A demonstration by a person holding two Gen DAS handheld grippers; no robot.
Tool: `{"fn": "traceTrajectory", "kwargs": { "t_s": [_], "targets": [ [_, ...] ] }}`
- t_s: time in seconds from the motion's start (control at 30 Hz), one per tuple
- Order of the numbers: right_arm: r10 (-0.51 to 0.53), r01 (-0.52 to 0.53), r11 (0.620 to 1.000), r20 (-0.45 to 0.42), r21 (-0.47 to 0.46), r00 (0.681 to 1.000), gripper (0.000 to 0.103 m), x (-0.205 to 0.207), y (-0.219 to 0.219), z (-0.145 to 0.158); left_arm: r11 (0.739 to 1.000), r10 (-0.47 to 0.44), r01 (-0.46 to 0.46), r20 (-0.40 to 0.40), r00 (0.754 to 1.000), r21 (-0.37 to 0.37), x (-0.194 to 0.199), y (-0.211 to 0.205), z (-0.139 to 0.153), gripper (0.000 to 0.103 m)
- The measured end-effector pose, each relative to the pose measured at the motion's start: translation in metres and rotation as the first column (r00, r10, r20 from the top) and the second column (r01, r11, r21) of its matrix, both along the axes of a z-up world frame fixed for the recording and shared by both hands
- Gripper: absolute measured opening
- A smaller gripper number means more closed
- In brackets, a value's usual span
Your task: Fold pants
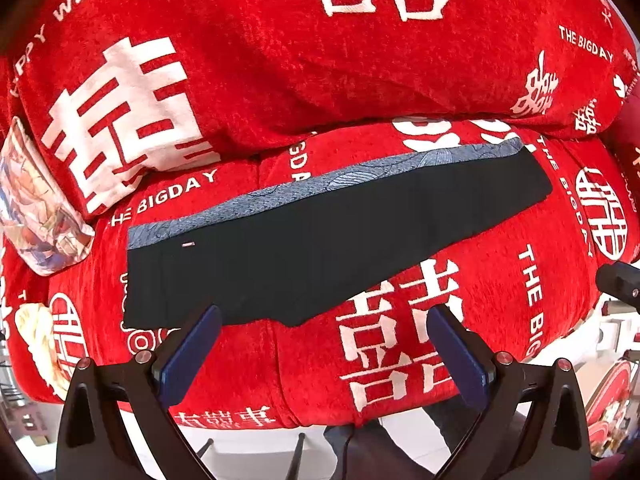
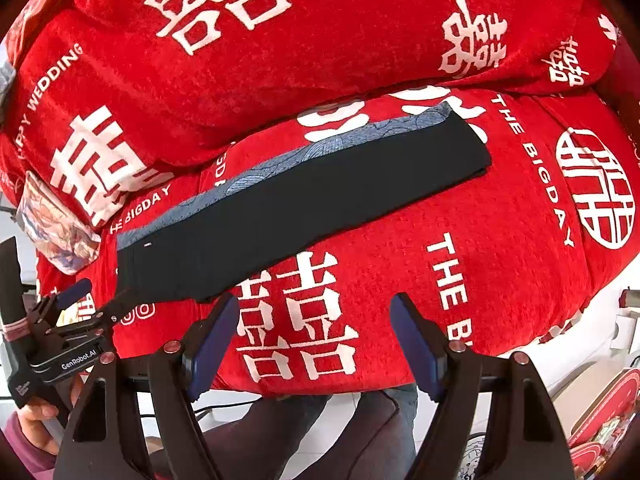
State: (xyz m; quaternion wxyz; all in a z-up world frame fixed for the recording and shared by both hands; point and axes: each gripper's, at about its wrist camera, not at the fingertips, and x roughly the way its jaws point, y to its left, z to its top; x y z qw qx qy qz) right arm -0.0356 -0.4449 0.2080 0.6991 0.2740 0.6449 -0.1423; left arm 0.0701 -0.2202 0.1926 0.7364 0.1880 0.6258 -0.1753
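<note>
Both tongs, left [image 1: 322, 322] and right [image 2: 314, 312], hang wide open and empty over limp, light black pants [image 1: 320, 240] flat on the red sofa seat [image 1: 500, 280], best pinched at the ends.

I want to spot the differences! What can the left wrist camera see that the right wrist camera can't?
Only the left wrist view shows the left tool head-on, open, over the pants' near edge. Only the right wrist view shows the whole left tool from the side and the hand gripping it, plus the open right tool. Both show the black pants lying long on the red cover.
</note>
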Motion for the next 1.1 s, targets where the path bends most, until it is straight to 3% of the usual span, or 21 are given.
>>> {"fn": "traceTrajectory", "kwargs": {
  "t_s": [0.63, 0.9, 1.1],
  "targets": [
    [0.053, -0.051, 0.997, -0.023, 0.058, 0.998, 0.080, 0.003, 0.013, -0.013, 0.991, 0.127, -0.127, -0.009, 0.992, 0.033, -0.006, 0.031, -0.001, 0.103],
    [-0.049, 0.050, 0.991, -0.013, 0.124, 0.999, 0.080, -0.008, -0.012, -0.030, 0.985, 0.132, -0.127, -0.032, 0.991, 0.120, -0.013, 0.034, -0.012, 0.103],
    [-0.157, 0.163, 0.973, -0.047, 0.162, 0.986, 0.080, -0.035, -0.045, -0.055, 0.981, 0.083, -0.070, -0.062, 0.995, 0.178, -0.016, 0.008, -0.028, 0.103]
  ]
}}
